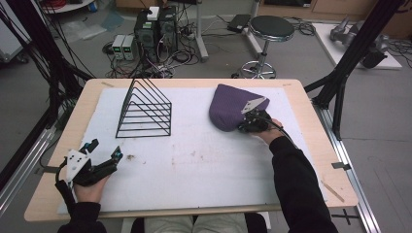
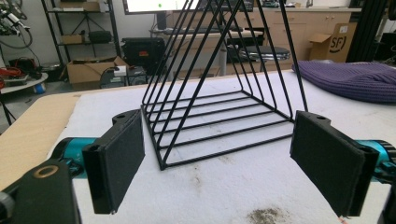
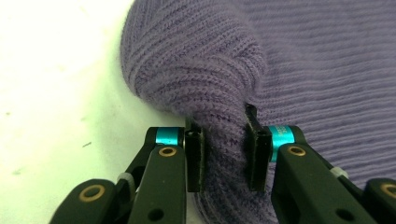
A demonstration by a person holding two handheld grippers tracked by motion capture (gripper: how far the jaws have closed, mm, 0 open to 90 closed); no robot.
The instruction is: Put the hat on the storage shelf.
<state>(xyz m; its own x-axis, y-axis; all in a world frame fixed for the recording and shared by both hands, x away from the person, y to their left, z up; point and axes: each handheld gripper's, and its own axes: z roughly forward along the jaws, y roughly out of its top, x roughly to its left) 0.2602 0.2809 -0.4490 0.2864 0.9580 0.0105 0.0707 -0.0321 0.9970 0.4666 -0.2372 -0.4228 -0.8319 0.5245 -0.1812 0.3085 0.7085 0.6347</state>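
Note:
A purple knitted beanie (image 1: 231, 107) lies on the white mat at the back right. My right gripper (image 1: 248, 125) is shut on the beanie's near edge; in the right gripper view a fold of the beanie (image 3: 224, 93) bunches up between the jaws, right gripper (image 3: 225, 156). A black wire rack (image 1: 145, 109) of triangular frames stands at the back left. My left gripper (image 1: 103, 151) rests open near the front left corner, nothing between its jaws. The left gripper view looks at the wire rack (image 2: 219, 98) past the open left gripper (image 2: 226, 163), with the beanie (image 2: 350, 79) beyond it.
The white mat (image 1: 194, 160) covers most of the wooden table (image 1: 43, 189); small dirt specks (image 1: 130, 157) lie near the left gripper. Black frame posts (image 1: 350, 53) flank the table. A stool (image 1: 270, 29) and computers (image 1: 155, 29) stand on the floor behind.

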